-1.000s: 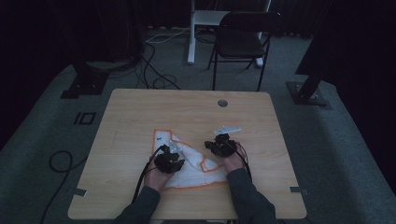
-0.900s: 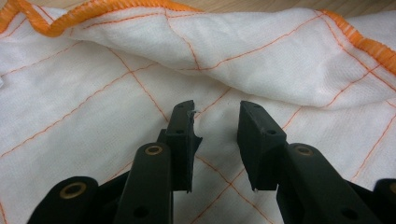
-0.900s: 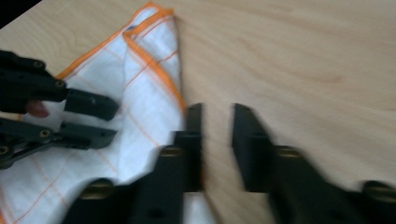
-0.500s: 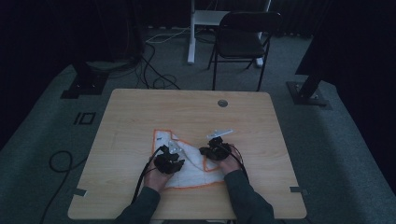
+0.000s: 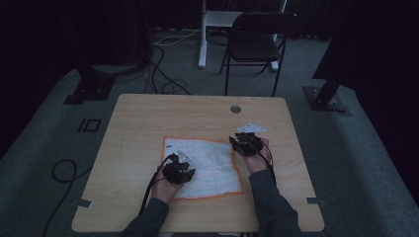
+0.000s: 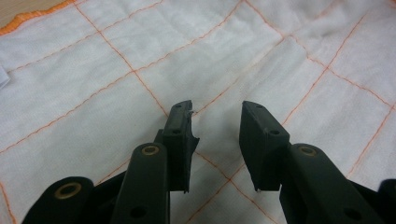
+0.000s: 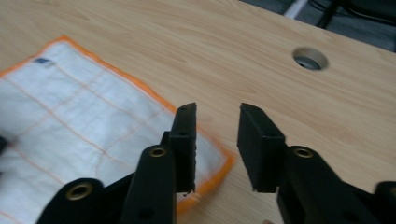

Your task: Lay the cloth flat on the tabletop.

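Observation:
A white cloth (image 5: 210, 168) with an orange grid and orange border lies spread flat on the wooden table (image 5: 148, 118). My left gripper (image 5: 184, 167) rests low over the cloth's near left part. In the left gripper view the left gripper (image 6: 215, 109) is open, its jaws have just been opening, and between them is only the flat cloth (image 6: 116, 70). My right gripper (image 5: 236, 141) hovers at the cloth's far right corner. In the right gripper view the right gripper (image 7: 217, 112) is open, has just been opening, and holds nothing; the cloth's orange edge (image 7: 219, 156) lies below.
A round cable hole (image 5: 235, 109) sits in the table near its far edge, also in the right gripper view (image 7: 309, 58). A black chair (image 5: 257, 39) and a white desk leg (image 5: 202, 34) stand beyond the table. Cables (image 5: 163, 84) trail on the floor.
The cloth was bunched and partly folded between the grippers; it now lies flat as a square. The right gripper has moved right and up and let go of the cloth's corner.

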